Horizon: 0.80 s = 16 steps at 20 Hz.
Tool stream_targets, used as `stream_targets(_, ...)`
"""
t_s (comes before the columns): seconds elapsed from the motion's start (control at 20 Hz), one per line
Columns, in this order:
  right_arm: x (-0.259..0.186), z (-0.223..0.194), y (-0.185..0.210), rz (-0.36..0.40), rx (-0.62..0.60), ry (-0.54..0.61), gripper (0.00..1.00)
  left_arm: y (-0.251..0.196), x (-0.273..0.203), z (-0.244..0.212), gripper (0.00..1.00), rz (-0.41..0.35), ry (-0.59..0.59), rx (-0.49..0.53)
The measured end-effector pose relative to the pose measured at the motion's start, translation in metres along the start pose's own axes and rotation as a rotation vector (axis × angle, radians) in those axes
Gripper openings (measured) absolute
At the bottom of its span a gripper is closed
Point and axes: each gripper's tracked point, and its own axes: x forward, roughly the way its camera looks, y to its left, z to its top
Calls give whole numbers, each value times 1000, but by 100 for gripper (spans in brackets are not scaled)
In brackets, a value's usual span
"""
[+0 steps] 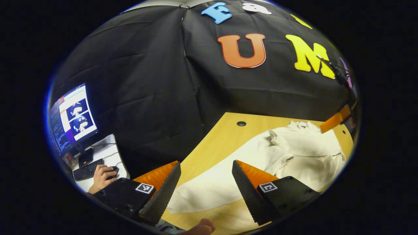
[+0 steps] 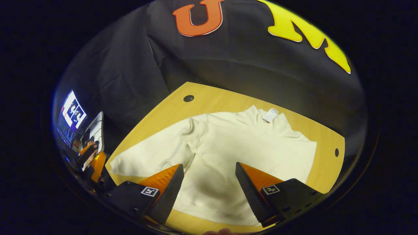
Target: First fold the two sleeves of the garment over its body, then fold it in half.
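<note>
Garment position: spread flat on the table, collar at the far side, a white tag at the neck. Right gripper: jaws stand wide apart with nothing between them, held above the lower body of the garment near its hem. Left gripper: jaws likewise parted and empty, held above the extended sleeve at the near table edge. In the right gripper view, this sleeve runs out flat to the left of the body; the opposite side of the garment ends in a straight edge near the right end of the table. A round hole sits in the table beyond the garment. Past the table, at far left, a monitor and keyboard stand on a separate desk, with a person's hand on a mouse
</note>
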Motion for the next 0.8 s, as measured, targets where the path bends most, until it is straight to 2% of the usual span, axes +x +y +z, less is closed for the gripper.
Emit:
stream_targets(0.2,-34,-46,-4,24,64,31,98,24,5,-53,100,89,157,-102)
stream_targets(0.35,-43,-69,-3,44,87,56,98,32,2,-87,100,139,270,-207)
stream_targets(0.55,-42,-85,0,34,82,93,98,42,4,-121,100,198,426,-331)
stream_targets(0.6,-41,-86,1,27,77,98,96,42,5,-126,100,196,452,-349)
stream_targets(0.65,-40,-88,5,26,73,102,99,47,5,-131,100,217,480,-351)
stream_targets(0.7,-39,-90,9,28,69,112,95,52,5,-135,100,236,507,-360)
stream_targets(0.8,-36,-93,15,24,56,125,98,49,9,-143,100,222,563,-429)
